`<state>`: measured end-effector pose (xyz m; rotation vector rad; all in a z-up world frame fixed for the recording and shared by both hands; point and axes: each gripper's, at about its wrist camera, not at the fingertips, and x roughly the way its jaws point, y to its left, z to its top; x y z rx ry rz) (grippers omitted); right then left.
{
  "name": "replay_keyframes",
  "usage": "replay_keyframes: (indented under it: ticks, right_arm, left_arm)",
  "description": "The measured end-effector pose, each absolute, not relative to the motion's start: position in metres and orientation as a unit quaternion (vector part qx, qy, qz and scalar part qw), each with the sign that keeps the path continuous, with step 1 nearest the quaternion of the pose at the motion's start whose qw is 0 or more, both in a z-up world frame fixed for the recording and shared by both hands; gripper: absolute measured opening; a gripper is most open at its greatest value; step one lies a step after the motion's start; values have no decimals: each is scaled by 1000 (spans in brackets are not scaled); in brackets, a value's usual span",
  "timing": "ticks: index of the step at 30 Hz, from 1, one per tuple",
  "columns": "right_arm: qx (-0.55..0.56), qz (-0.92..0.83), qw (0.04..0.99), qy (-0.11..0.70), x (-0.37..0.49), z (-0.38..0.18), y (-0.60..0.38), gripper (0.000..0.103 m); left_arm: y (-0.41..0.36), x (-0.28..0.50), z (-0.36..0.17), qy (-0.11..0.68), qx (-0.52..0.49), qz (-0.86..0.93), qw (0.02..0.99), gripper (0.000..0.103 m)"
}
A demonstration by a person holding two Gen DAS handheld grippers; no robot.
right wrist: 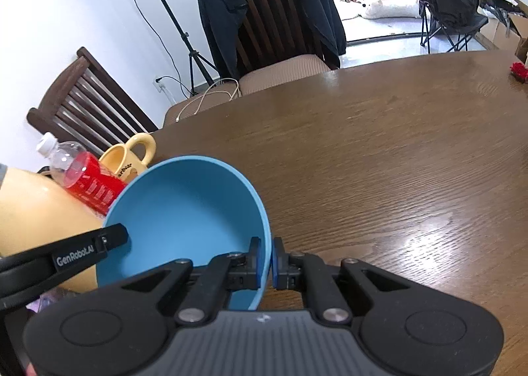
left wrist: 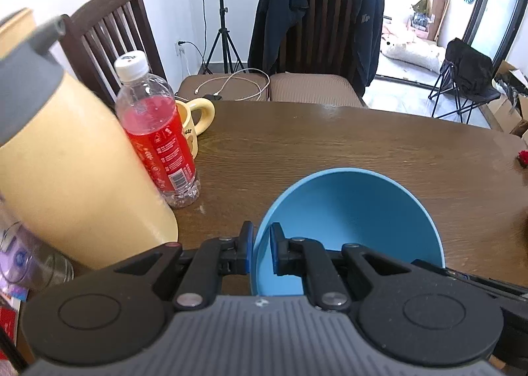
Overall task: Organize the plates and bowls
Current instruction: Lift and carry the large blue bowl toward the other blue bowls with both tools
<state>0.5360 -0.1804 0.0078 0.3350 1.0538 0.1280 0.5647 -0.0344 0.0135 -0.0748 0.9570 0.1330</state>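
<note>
Bowl [left wrist: 346,221], blue, tilted with its opening toward the cameras, sits between our two tongs over the near part of the tabletop [left wrist: 330,145]; whether its base still touches the wood we cannot tell. Our left tongs [left wrist: 261,249] are pinching the bowl's left rim, one blue pad outside the wall, one inside. Our right tongs [right wrist: 268,262] are pinching the opposite rim the same way, pads nearly together on the thin wall. In the right wrist view one black finger of the left tongs pokes in over the bowl's left edge.

Left of the bowl we see a big cream jug [left wrist: 76,184] with a grey lid, a clear bottle [left wrist: 155,132] of red drink with a white cap just beside it, and a yellow mug [left wrist: 194,118] behind the bottle. Bottle is near the bowl, not touching it. Small red object [right wrist: 518,71] sits at the far right edge of the tabletop, well apart. Behind the tabletop are two wooden chairs, one draped with a dark jacket [left wrist: 316,16], and a tripod [left wrist: 222,13] by the wall.
</note>
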Motion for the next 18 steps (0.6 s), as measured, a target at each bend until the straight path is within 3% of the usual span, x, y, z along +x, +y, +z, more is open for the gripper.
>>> replay_keyframes:
  ticks: [18]
  right_arm:
    - [128, 112, 859, 482, 461, 56, -182, 6]
  left_arm:
    - [-32, 469, 57, 433, -68, 112, 892, 11]
